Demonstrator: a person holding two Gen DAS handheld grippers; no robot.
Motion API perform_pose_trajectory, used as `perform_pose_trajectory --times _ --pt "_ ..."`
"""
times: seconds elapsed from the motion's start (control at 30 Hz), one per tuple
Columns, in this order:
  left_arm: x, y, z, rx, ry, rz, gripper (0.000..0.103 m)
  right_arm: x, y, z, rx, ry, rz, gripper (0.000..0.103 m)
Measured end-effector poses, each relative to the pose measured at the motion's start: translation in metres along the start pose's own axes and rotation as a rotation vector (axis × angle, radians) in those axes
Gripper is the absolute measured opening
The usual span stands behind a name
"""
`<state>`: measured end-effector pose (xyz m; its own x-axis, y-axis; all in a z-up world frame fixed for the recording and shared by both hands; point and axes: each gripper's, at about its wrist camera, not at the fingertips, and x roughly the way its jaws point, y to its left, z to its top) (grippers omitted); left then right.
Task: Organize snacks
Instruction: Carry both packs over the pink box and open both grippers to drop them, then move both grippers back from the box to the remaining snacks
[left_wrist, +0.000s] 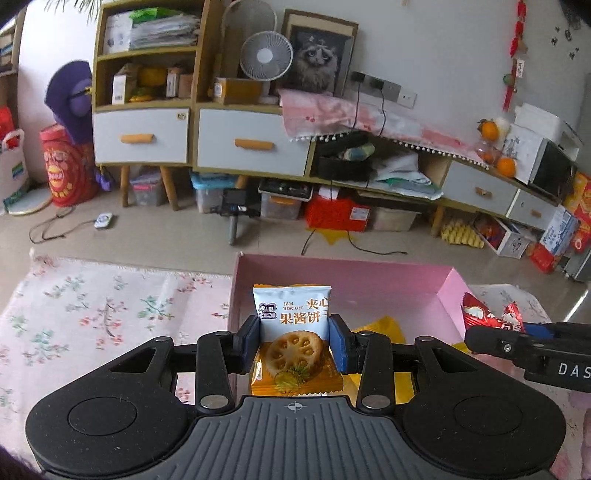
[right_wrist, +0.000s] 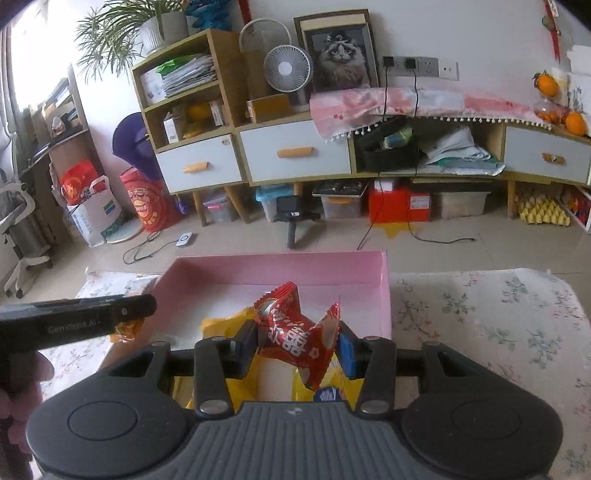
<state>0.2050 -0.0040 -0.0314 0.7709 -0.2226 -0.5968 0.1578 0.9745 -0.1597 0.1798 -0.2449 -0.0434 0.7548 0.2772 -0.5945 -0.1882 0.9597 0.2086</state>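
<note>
**A:** ok so where's everything sitting right now?

**B:** left gripper (left_wrist: 293, 341) has a jam biscuit packet (left_wrist: 293, 332) pinched between its blue pads, jaws fairly narrow, clamped on both side edges. Packet stands upright, white top half poking out past the fingertips, orange bottom half back toward the gripper body. It's up over the near left part of the pink box (left_wrist: 448, 295), not touching the floor of it as far as I can tell.

**A:** and the right one?

**B:** right gripper (right_wrist: 297, 341) is squeezed on a red foil snack packet (right_wrist: 297, 334), crinkled and tilted, twisted ends sticking up past the pads. Also over the pink box (right_wrist: 384, 291), roughly the middle. Underneath it, in the box, there's some yellow packaging (right_wrist: 221, 326) and a small blue-and-white wrapper (right_wrist: 327, 394).

**A:** grippers close together?

**B:** side by side, near each other, not touching. Box sits on a floral tablecloth (right_wrist: 480, 321).
</note>
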Motion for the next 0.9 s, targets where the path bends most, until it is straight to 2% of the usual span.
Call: perform_pose_trajectory --times 0.23,0.37,0.43,0.5,0.53,0.57,0.67,0.9 --pt "0.021 -0.005 -0.010 0.057 0.006 0.022 0.037 0.020 -0.007 -0.005 0.021 0.019 -0.014 0.029" --pt "0.022 -0.006 -0.013 0.062 -0.003 0.010 0.037 0.022 -0.012 -0.009 0.035 0.023 -0.031 0.030" --pt "0.021 -0.007 -0.015 0.070 -0.015 -0.006 0.038 0.022 -0.016 -0.008 0.050 0.014 -0.026 0.032" --pt "0.019 -0.009 -0.015 0.083 -0.031 -0.003 0.040 0.019 -0.017 -0.008 0.072 -0.007 -0.019 0.040" --pt "0.019 -0.010 -0.014 0.087 -0.032 -0.004 0.044 0.017 -0.018 -0.007 0.080 -0.013 -0.020 0.046" --pt "0.018 -0.011 -0.013 0.091 -0.026 -0.007 0.057 0.015 -0.018 -0.006 0.082 -0.022 -0.023 0.054" --pt "0.013 -0.012 -0.011 0.091 -0.015 -0.006 0.074 0.007 -0.016 -0.001 0.077 -0.027 -0.028 0.058" --pt "-0.009 -0.016 -0.006 0.096 0.021 0.011 0.082 -0.015 -0.010 0.004 0.066 -0.019 -0.046 0.071"
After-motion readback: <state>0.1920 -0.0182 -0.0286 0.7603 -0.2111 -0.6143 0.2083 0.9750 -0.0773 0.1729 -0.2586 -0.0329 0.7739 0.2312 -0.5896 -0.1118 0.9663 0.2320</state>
